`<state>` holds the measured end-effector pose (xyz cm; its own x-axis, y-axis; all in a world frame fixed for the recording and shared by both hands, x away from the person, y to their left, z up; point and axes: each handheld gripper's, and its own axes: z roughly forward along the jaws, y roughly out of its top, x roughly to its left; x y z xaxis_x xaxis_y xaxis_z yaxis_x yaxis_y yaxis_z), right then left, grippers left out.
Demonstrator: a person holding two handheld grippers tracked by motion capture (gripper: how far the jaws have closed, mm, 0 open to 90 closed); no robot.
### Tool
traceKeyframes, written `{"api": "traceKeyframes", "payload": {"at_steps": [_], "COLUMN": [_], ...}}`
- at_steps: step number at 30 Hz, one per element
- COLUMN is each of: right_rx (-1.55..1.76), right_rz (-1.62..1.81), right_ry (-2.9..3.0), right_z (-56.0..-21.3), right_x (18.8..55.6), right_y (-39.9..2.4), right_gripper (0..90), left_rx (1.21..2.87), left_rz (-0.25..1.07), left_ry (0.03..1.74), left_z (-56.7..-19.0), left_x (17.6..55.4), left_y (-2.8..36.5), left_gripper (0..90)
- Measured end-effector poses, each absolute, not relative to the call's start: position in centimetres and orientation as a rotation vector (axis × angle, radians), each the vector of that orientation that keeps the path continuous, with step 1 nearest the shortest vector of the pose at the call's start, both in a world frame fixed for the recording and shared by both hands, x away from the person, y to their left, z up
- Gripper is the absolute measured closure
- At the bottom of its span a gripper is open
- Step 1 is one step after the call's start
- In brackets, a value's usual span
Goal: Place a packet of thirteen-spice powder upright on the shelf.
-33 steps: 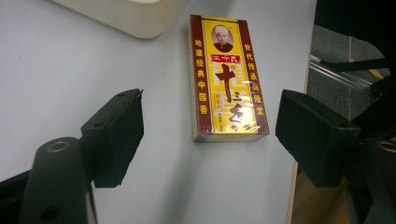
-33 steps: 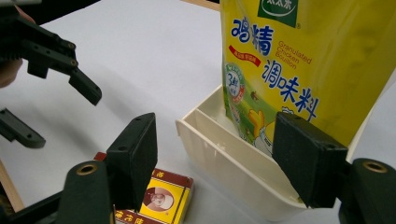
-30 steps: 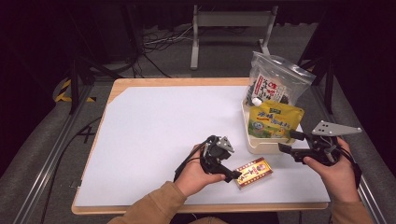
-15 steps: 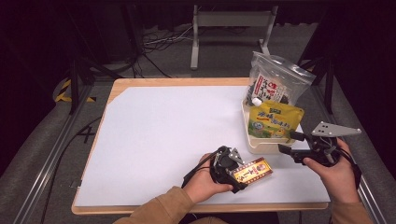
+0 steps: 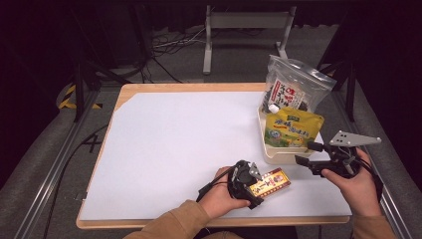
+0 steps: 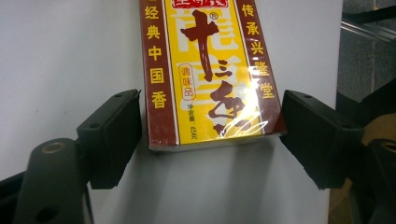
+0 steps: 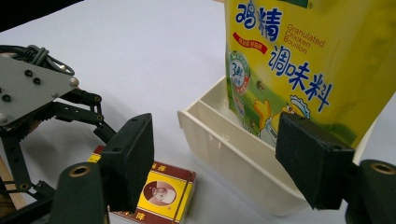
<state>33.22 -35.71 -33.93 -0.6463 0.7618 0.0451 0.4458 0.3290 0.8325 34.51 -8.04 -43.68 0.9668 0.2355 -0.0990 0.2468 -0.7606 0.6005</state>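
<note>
Currently the left gripper [image 6: 210, 135] straddles the near end of the spice box [image 6: 210, 70], which lies flat near the front edge of the table [image 5: 164, 134]; jaws apart, a slight gap on each side. Right gripper [image 5: 304, 154] hangs spread beside the cream tray [image 7: 233, 154], empty. Wide bare surface lies leftward.

Lab/recording rig, not a home. Desk [image 5: 149, 149] is covered with a plain white sheet and framed by aluminium rails [image 5: 45, 189]. Dark backdrop all around, loose cables [image 5: 169, 45] trailed on grey floor, metal stand [image 5: 249, 30] seen behind. Grocery packs [image 5: 293, 94] are staged in a cream tray [image 5: 271, 154] as props.
</note>
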Motion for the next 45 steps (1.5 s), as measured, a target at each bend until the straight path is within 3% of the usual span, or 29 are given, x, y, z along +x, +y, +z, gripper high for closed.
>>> {"api": "traceKeyframes", "payload": {"at_steps": [14, 34, 45], "right_rx": [1.087, 1.095, 1.093], "right_rz": [1.257, 1.286, 1.297], "right_ry": [2.252, 2.247, 2.212], "right_z": [-33.9, -33.2, -32.5], "right_x": [33.1, 32.7, 32.4], "right_y": [-35.7, -35.8, -36.0], "right_gripper": [31.5, 34.8, 36.2], "left_rx": [2.461, 2.369, 2.241], "left_rz": [0.004, 0.032, 0.084], "left_ry": [0.315, 0.258, 0.241], "left_z": [-43.6, -42.0, -39.7], "left_x": [34.2, 33.3, 32.8], "left_y": [-7.9, -6.6, -4.2], "left_gripper": [31.0, 32.9, 32.9]}}
